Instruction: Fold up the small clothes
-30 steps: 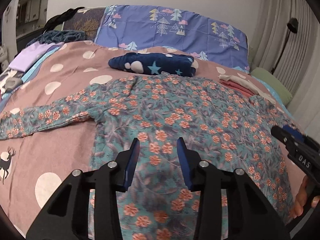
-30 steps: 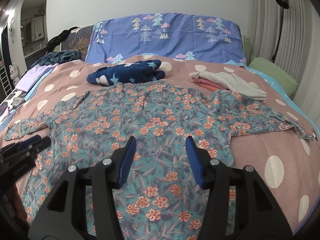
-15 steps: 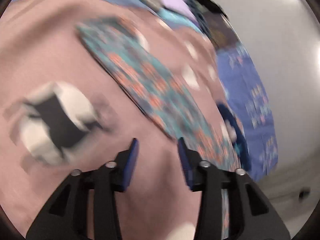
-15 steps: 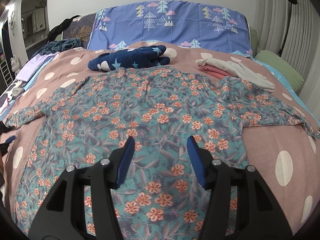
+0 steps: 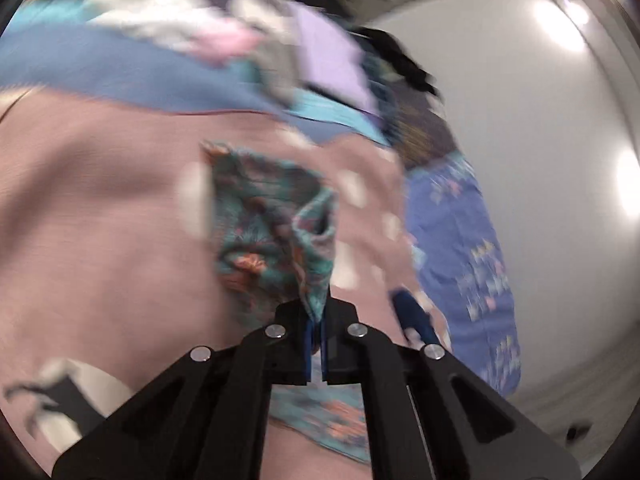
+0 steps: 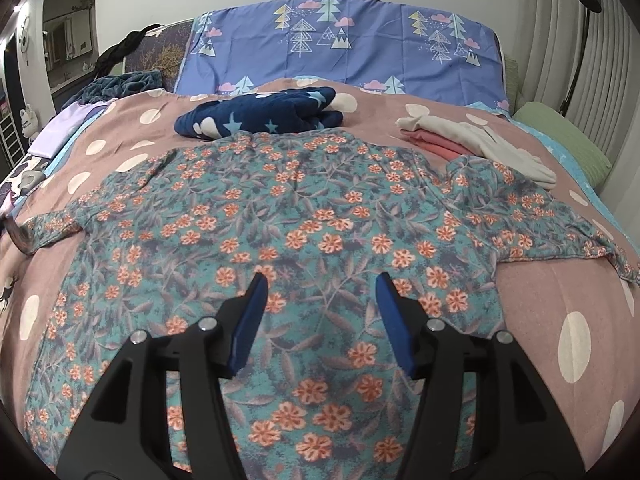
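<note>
A teal long-sleeved shirt with orange flowers (image 6: 304, 216) lies spread flat on the pink dotted bedspread (image 6: 560, 304), sleeves out to both sides. My right gripper (image 6: 320, 316) is open and empty, hovering over the shirt's lower middle. My left gripper (image 5: 316, 336) is shut on the end of the shirt's left sleeve (image 5: 276, 232), which bunches up in front of the jaws; this view is blurred and tilted. The left sleeve end shows at the far left of the right wrist view (image 6: 44, 228).
A folded navy star garment (image 6: 260, 116) lies behind the shirt's collar. A folded cream and pink pile (image 6: 472, 140) sits at the back right. A blue tree-print pillow (image 6: 340, 40) stands at the head. Lilac and dark clothes (image 6: 68, 124) lie at the left edge.
My left gripper swung left to the sleeve end and shut on it. My right gripper stayed open and moved slightly closer over the shirt.
</note>
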Available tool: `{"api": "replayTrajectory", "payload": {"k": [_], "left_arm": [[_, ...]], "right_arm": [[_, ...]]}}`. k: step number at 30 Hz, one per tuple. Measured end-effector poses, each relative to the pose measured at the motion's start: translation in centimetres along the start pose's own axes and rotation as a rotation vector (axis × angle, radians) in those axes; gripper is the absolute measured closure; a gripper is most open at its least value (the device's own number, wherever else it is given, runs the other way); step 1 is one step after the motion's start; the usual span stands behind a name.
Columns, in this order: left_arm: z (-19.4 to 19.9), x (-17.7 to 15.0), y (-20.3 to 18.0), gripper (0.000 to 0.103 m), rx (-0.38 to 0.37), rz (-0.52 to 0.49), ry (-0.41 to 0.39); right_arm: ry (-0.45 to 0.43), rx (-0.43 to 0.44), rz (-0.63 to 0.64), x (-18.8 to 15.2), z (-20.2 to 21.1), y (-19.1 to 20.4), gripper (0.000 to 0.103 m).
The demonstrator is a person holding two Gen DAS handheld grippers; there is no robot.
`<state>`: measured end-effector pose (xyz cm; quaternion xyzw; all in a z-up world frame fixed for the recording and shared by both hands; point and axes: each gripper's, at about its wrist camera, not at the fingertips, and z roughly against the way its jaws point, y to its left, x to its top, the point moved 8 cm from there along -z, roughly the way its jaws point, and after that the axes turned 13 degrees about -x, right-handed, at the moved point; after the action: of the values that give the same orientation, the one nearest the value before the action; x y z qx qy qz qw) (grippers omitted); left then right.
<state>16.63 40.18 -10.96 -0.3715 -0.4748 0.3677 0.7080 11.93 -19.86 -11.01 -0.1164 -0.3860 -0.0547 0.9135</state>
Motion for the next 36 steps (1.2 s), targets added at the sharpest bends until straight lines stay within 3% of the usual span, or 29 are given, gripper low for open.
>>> {"api": "replayTrajectory", "payload": {"k": [4,9,14,17,22,27,33,36], "left_arm": [[-4.7,-7.7,-13.6,0.101,-0.163,-0.262,0.212],[-9.4,-23.4,-24.2,0.101,-0.338,-0.455,0.521],[-13.1,-36.7,-25.2,0.101,-0.314,-0.575,0.747],[-14.1,-40.9,-24.2,0.101,-0.282,-0.605,0.835],[-14.2,-41.7,-21.8,0.101,-0.242,-0.622,0.87],[-13.5,-42.0,-21.2,0.101,-0.243,-0.625,0.879],[-13.0,-42.8,-20.3,0.101,-0.231,-0.615,0.884],[-12.9,-42.7,-20.4,0.101,-0.237,-0.61,0.882]], "right_arm": [[0.014,0.014,-0.047,0.3,-0.6,-1.3,0.046],[0.031,-0.001,-0.079,-0.1,-1.4,-3.4,0.046],[0.079,-0.005,-0.1,-1.4,-2.5,-5.7,0.045],[0.103,0.016,-0.115,-1.9,-3.0,-6.6,0.045],[0.153,0.187,-0.13,-1.5,-3.8,-5.7,0.045],[0.312,0.501,-0.218,0.8,-5.8,-2.4,0.045],[0.494,0.605,-0.318,3.7,-10.7,0.8,0.048],[0.56,0.608,-0.323,4.6,-12.5,2.8,0.048]]}}
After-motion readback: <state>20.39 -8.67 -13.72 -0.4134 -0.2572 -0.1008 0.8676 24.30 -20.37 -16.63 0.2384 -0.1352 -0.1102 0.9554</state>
